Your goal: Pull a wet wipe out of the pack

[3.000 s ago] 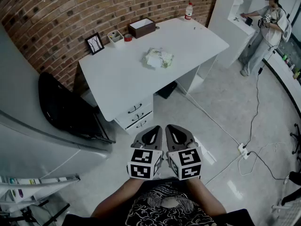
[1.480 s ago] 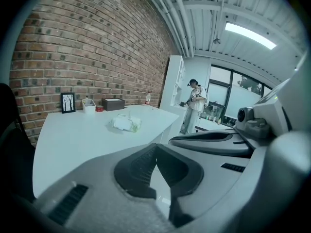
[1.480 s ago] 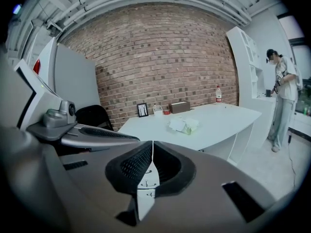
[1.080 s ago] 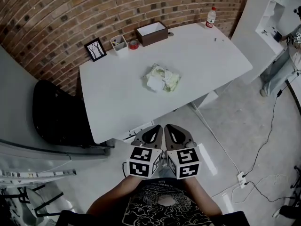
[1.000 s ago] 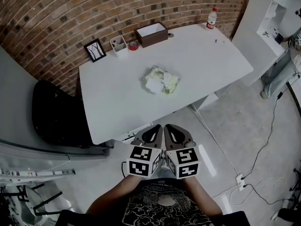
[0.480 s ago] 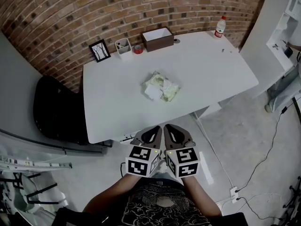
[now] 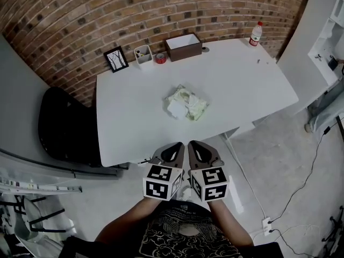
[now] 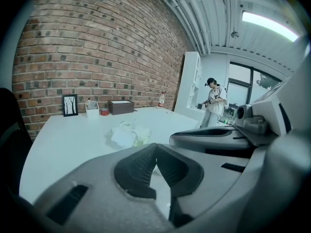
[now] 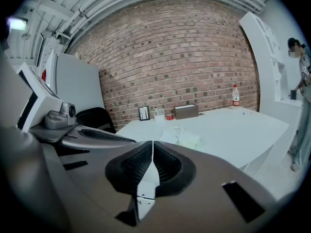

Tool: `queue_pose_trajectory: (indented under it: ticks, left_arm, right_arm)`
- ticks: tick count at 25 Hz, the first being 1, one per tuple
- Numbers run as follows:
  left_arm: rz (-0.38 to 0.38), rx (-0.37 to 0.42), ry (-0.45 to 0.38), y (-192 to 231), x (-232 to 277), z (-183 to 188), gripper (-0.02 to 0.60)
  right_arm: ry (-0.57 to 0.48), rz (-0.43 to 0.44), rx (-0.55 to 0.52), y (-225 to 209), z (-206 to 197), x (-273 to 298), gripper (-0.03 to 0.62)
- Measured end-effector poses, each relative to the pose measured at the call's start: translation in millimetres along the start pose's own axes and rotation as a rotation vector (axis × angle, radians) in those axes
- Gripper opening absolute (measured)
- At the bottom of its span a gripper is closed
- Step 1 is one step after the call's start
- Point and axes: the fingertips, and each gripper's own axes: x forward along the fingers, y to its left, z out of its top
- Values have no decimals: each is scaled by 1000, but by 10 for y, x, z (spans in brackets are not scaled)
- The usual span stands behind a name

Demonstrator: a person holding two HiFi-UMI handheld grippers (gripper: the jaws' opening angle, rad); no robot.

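A crumpled pale-green wet wipe pack (image 7: 185, 102) lies near the middle of the white table (image 7: 242, 79), with a white wipe showing at its top. Both grippers are held side by side close to the person's body, short of the table's near edge and well away from the pack. My left gripper (image 7: 173, 147) is shut with nothing in it, and so is my right gripper (image 7: 196, 147). The pack (image 8: 129, 132) shows beyond the left gripper (image 8: 155, 148) in the left gripper view. In the right gripper view the pack (image 9: 182, 136) lies past the right gripper (image 9: 152, 145).
Along the brick wall stand a small picture frame (image 7: 116, 58), a white holder (image 7: 143, 53), a red roll (image 7: 160, 58), a brown box (image 7: 183, 47) and a bottle (image 7: 256, 33). A black chair (image 7: 67, 130) is left of the table. Cables (image 7: 301, 181) cross the floor. A person (image 8: 213, 108) stands far off.
The view has drawn closer to the table, whose near edge now lies just ahead of the grippers. Both grippers stay shut and side by side. The pack has not moved.
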Motion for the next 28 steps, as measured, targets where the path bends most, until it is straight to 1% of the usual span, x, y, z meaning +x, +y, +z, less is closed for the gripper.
queue_pose_trajectory:
  ticks: [10, 19, 28]
  left_arm:
    - [-25, -13, -8, 389, 415, 280, 12]
    - [-66, -15, 1, 712, 894, 530, 12]
    - [-100, -12, 20, 1008, 1263, 592, 12]
  right_arm:
    - [32, -22, -22, -176, 254, 537, 20]
    - [68, -55, -38, -409, 451, 1034, 20]
    - [102, -68, -69, -546, 547, 1478, 20]
